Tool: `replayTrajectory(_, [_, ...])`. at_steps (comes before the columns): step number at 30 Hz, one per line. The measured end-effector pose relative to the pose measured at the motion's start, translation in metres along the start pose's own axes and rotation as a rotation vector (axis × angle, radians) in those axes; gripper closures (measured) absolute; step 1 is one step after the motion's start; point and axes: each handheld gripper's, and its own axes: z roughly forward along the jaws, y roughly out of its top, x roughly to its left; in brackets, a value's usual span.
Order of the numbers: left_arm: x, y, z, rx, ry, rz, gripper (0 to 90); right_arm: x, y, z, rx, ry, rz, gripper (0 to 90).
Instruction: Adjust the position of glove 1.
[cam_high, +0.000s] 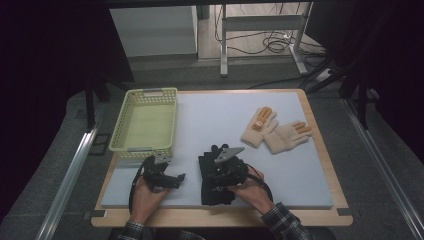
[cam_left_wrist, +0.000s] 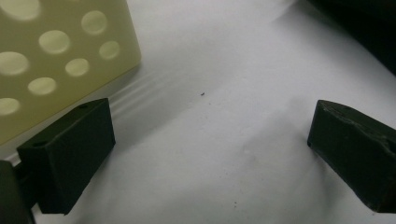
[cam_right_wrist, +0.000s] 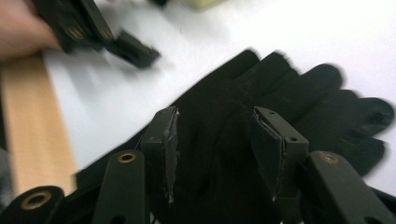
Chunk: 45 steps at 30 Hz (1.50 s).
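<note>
high view looks forward and down over the desk (cam_high: 280, 165); both gripper views sit close, sharing its white surface.

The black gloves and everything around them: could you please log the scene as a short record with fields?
surface: white mat on a wooden table
black gloves: near edge of the mat, under the right gripper
right gripper: jaws apart over the gloves, no grip seen
left gripper: open over bare mat, beside the basket
basket: yellow, left of the mat
cream gloves: far right, orange fingertips
</note>
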Motion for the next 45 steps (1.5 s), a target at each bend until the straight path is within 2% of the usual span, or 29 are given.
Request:
replayTrajectory(1, [0.000,0.000,0.000,0.000,0.001,0.001,0.8,0.000,0.000,0.000,0.000,0.000,0.000,62.5])
replayTrajectory(2, [0.000,0.000,0.000,0.000,0.001,0.001,0.8,0.000,-0.002,0.005,0.017,-0.010,-0.004,69.4])
replayTrajectory(3, [0.000,0.000,0.000,0.000,0.001,0.001,0.8,0.000,-0.005,0.007,0.004,-0.008,0.013,76.5])
replayTrajectory(6, [0.000,0.000,0.000,0.000,0.000,0.000,0.8,0.001,-0.006,0.004,-0.005,-0.006,0.037,85.6])
replayTrajectory(7, [0.000,0.000,0.000,0.000,0.000,0.000,0.8,0.005,-0.005,-0.001,-0.023,-0.036,0.042,86.2])
replayTrajectory(11, [0.000,0.000,0.000,-0.004,0.001,-0.005,0.8,0.010,0.001,-0.014,-0.067,-0.053,0.077,86.3])
replayTrajectory(12, [0.000,0.000,0.000,-0.002,0.000,-0.003,0.8,0.015,0.007,-0.024,-0.082,-0.085,0.093,86.3])
replayTrajectory(13, [0.000,0.000,0.000,-0.002,0.000,-0.003,0.8,0.015,0.007,-0.024,-0.082,-0.085,0.093,86.3])
replayTrajectory(14, [0.000,0.000,0.000,0.000,0.000,0.000,0.8,0.019,0.013,-0.033,-0.093,-0.138,0.101,86.3])
replayTrajectory(16, [0.000,0.000,0.000,0.001,-0.001,0.000,0.8,0.020,0.015,-0.035,-0.096,-0.158,0.102,86.3])
replayTrajectory(17, [0.000,0.000,0.000,0.001,0.000,0.001,0.8,0.022,0.019,-0.040,-0.097,-0.204,0.115,86.3])
replayTrajectory(18, [0.000,0.000,0.000,0.001,-0.001,0.001,0.8,0.022,0.020,-0.041,-0.097,-0.213,0.138,86.3])
replayTrajectory(19, [0.000,0.000,0.000,0.001,-0.001,0.001,0.8,0.022,0.020,-0.041,-0.097,-0.213,0.138,86.3])
replayTrajectory(20, [0.000,0.000,0.000,0.000,-0.001,0.000,0.8,0.023,0.021,-0.040,-0.095,-0.228,0.192,86.3])
replayTrajectory(21, [0.000,0.000,0.000,0.000,-0.001,0.000,0.8,0.023,0.021,-0.040,-0.095,-0.228,0.192,86.3])
replayTrajectory(22, [0.000,0.000,0.000,-0.001,-0.001,0.000,0.8,0.024,0.020,-0.036,-0.097,-0.251,0.237,86.2])
replayTrajectory(23, [0.000,0.000,0.000,-0.001,-0.001,0.000,0.8,0.024,0.020,-0.036,-0.097,-0.251,0.237,86.2])
replayTrajectory(25, [0.000,0.000,0.000,-0.001,-0.001,-0.001,0.8,0.027,0.017,-0.028,-0.117,-0.268,0.306,86.1])
replayTrajectory(28, [0.000,0.000,0.000,-0.003,0.000,-0.004,0.8,0.032,0.014,-0.020,-0.120,-0.284,0.313,85.8])
replayTrajectory(30, [0.000,0.000,0.000,-0.001,0.001,-0.001,0.8,0.034,0.007,-0.006,-0.104,-0.328,0.271,83.0])
replayTrajectory(32, [0.000,0.000,0.000,0.000,0.000,0.001,0.8,0.030,0.001,0.001,-0.099,-0.313,0.272,70.7])
replayTrajectory(33, [0.000,0.000,0.000,0.000,0.000,0.001,0.8,0.030,0.001,0.001,-0.099,-0.313,0.272,70.7])
replayTrajectory(34, [0.000,0.000,0.000,0.000,0.000,0.001,0.8,0.026,-0.003,0.001,-0.098,-0.298,0.272,60.0])
replayTrajectory(35, [0.000,0.000,0.000,0.000,0.000,0.001,0.8,0.026,-0.003,0.001,-0.098,-0.298,0.272,60.0])
replayTrajectory(36, [0.000,0.000,0.000,0.000,0.000,0.000,0.8,0.022,-0.004,-0.005,-0.121,-0.272,0.277,53.9])
replayTrajectory(38, [0.000,0.000,0.000,0.000,0.001,0.001,0.8,0.020,-0.004,-0.008,-0.127,-0.269,0.276,52.1])
replayTrajectory(41, [0.000,0.000,0.000,0.001,0.001,0.000,0.8,0.005,-0.006,-0.024,-0.146,-0.230,0.264,50.5])
replayTrajectory(42, [0.000,0.000,0.000,0.001,0.001,0.000,0.8,0.005,-0.006,-0.024,-0.146,-0.230,0.264,50.5])
replayTrajectory(45, [0.000,0.000,0.000,0.001,0.000,0.001,0.8,-0.012,-0.018,-0.033,-0.130,-0.172,0.269,56.8])
